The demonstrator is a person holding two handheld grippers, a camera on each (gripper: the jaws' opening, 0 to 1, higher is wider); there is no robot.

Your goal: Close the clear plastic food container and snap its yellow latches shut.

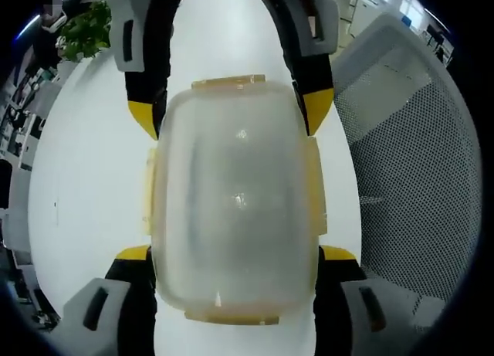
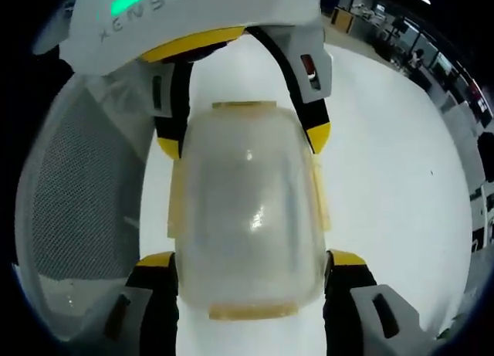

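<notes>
The clear plastic food container (image 1: 235, 201) is sitting on a white table (image 1: 85, 178), caught between the two tools facing each other — each gripper is coming at it from an opposite end of its long axis. In the left gripper view, the left gripper (image 1: 235, 255) is straddling the near end, its yellow-tipped jaws spread wide and lying along the container's two long sides, while the right gripper (image 1: 231, 113) is doing the same at the far end. The right gripper view is showing the mirror of this: the right gripper's own jaws (image 2: 251, 263) are flanking the near end and the left gripper (image 2: 243, 140) is reaching in from the far side. Whether the jaws are pressing the walls or only lying just beside them I cannot tell.

Neither arm is nearer; the container is lying centred between both, long axis running straight from one tool to the other.

The lid is looking seated on the box — a domed, cloudy, translucent shell with rounded corners, smooth and faintly glossy. The yellow latches (image 1: 315, 190) are thin pale flaps, one on each side and end; the end latch (image 1: 229, 82) is appearing to stick outward, so I judge the snapping is not yet done. A grey mesh chair (image 1: 409, 178) is standing just beside the table.
</notes>
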